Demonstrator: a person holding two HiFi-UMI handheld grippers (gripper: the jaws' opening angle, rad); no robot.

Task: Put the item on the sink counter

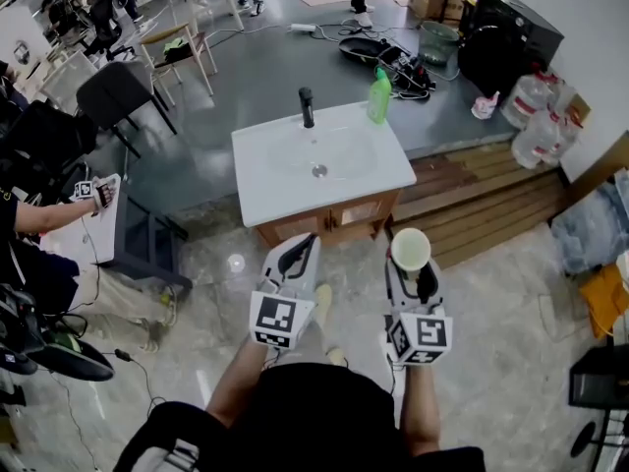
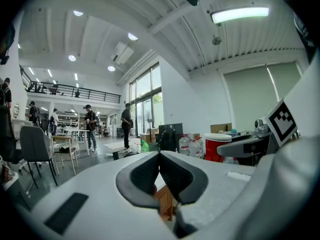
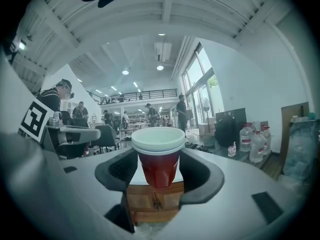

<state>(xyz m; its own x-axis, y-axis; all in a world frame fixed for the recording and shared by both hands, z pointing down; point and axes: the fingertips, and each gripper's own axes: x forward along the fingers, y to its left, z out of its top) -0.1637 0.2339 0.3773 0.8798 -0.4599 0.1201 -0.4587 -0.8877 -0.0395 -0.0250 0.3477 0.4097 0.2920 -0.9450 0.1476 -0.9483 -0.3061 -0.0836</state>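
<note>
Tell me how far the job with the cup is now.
Done: the right gripper grips the red cup upright. In hand: it hangs in front of the sink counter, not over it. Left: reach forward, set it down, release. The left gripper is shut, empty.

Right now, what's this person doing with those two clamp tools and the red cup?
A person faces a white sink counter with a gripper in each hand. The right gripper clamps an upright red cup in the air, short of the counter. The left gripper is shut and empty. A black faucet and a green bottle stand on the counter; the cup isn't there yet.
</note>
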